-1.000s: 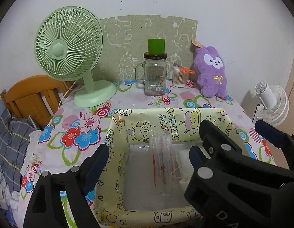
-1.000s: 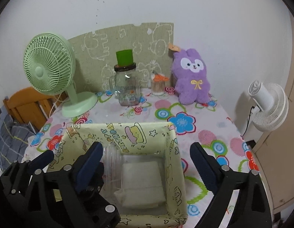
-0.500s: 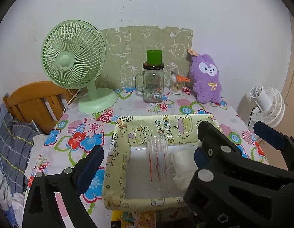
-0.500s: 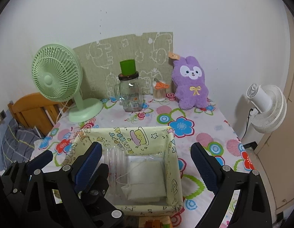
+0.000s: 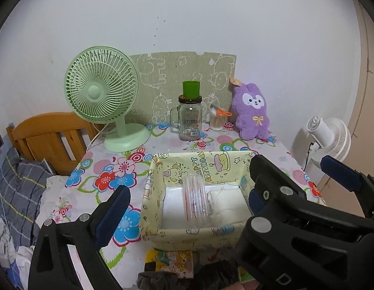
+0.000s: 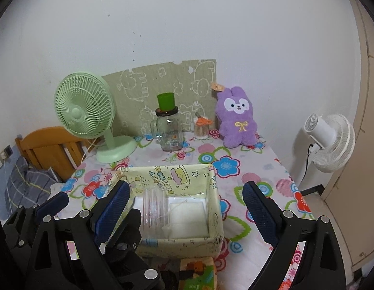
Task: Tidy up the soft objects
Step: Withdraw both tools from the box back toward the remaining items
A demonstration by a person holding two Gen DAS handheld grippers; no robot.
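A yellow cartoon-print fabric basket (image 5: 191,235) (image 6: 182,241) sits on the flowered tablecloth. It holds a lying stack of clear plastic cups (image 5: 195,200) (image 6: 154,209) and white folded soft packs (image 5: 226,206) (image 6: 187,215). A purple plush rabbit (image 5: 252,111) (image 6: 236,118) leans on the back wall. My left gripper (image 5: 187,193) hangs in front of and above the basket, its jaws opening with nothing pressed between them. Beside it and overlapping it, my right gripper (image 6: 187,188) is open and holds nothing.
At the back stand a green desk fan (image 5: 102,91), a glass mug jar (image 5: 189,120) with a green cup on top, and a cotton swab pot (image 5: 217,120). A white fan (image 6: 329,137) stands off the table's right edge. Wooden headboard (image 5: 49,135) and bedding lie left. Dark cloth (image 5: 158,278) lies near the front edge.
Both grippers have drawn back and up from the basket, which now looks smaller and farther. The table's front edge and dark cloth have come into view. The left jaws have widened slightly.
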